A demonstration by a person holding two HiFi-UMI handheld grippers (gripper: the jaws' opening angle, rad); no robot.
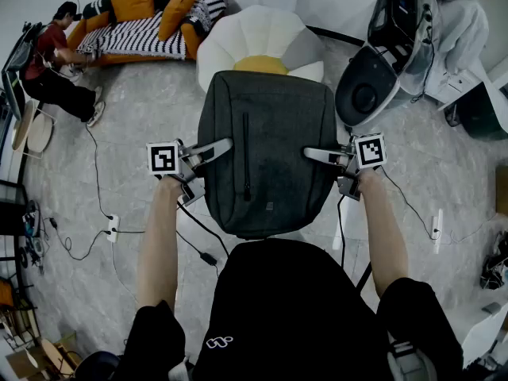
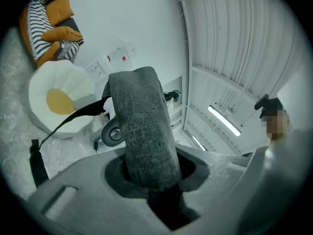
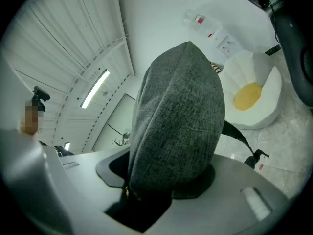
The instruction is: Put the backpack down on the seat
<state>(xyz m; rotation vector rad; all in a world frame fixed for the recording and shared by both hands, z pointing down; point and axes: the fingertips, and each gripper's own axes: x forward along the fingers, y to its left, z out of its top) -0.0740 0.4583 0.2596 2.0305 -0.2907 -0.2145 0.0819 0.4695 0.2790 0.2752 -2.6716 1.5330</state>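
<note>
Well, far to my left a person [image 1: 55, 66] sat by a sofa [image 1: 131, 30] with a striped throw and orange cushions. My left claw [image 1: 221, 146] was clamped on the left side of the grey backpack [image 1: 266, 153]. Its jaws were pressed into the fabric, and the padded edge filled the gap between them. A black strap [image 2: 73, 117] hung loose from that side.

The backpack hung in the air between my two claws, above the grey floor [image 1: 119, 173]. Its front panel and vertical zip faced up at me. Its top edge reached toward the white flower-shaped seat [image 1: 262, 38] with the yellow centre, which stood just beyond. The bag was not resting on the seat.

My right claw [image 1: 316, 155] pinched the opposite side. Its jaws stood wider than the left ones, and the thick flank of the bag was wedged firmly between them. Farther right a rounded black-and-white casing [image 1: 389, 46] stood on the floor.
</note>
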